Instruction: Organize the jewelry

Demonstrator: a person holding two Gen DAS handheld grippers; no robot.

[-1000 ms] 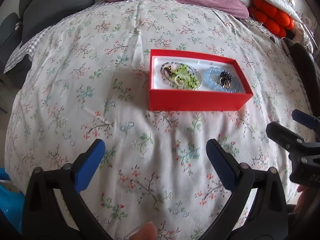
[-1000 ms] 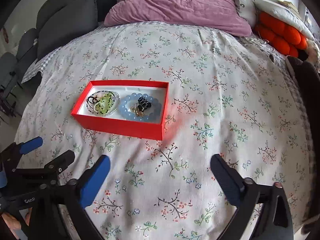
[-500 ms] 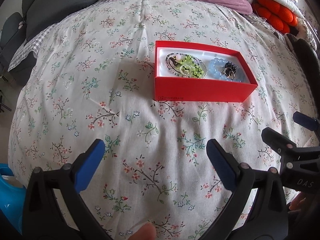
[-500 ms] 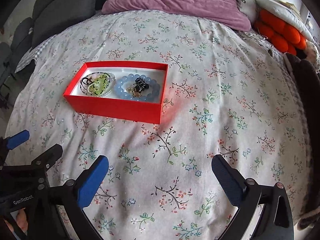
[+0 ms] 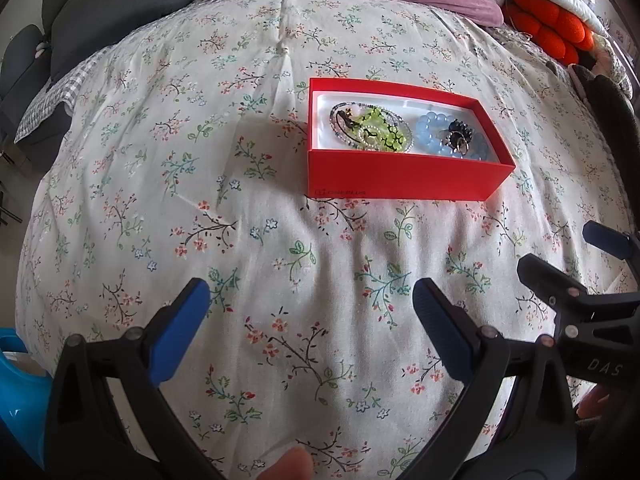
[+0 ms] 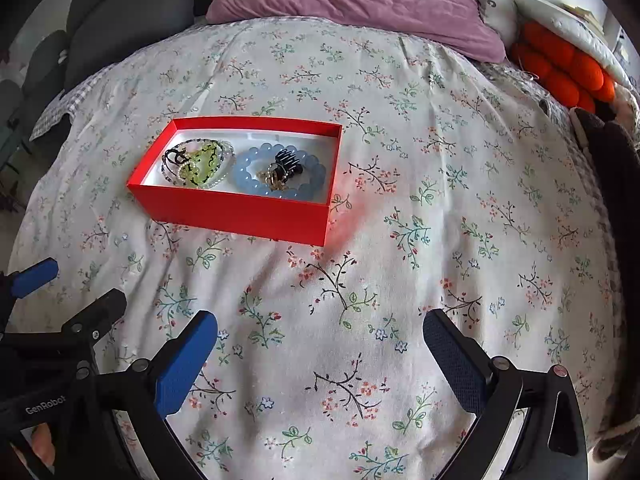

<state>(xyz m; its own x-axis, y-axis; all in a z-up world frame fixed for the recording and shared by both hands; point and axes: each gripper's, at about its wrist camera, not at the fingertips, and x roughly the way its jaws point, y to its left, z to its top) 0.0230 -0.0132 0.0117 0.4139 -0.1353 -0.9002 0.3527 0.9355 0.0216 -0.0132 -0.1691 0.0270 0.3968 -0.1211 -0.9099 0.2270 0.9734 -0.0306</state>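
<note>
Sitting on floral bedspread (image 5: 280, 240), red cardboard box (image 5: 400, 184) of bead bracelets (image 6: 276, 172), left gripper (image 5: 310, 312) and right gripper (image 6: 320, 344) both spread apart, empty, blue plastic object (image 5: 16, 392) only in left view.

Blue bracelet (image 5: 431, 136) partly hidden behind box (image 5: 404, 178) front wall, small tangled pieces (image 6: 280, 170) inside it indistinct, blue object (image 5: 18, 392) cut by left edge, fingertip (image 5: 286, 467) cropped below.

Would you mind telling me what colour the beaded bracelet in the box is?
Pale translucent blue. The beaded bracelet shows best in the right wrist view.
</note>
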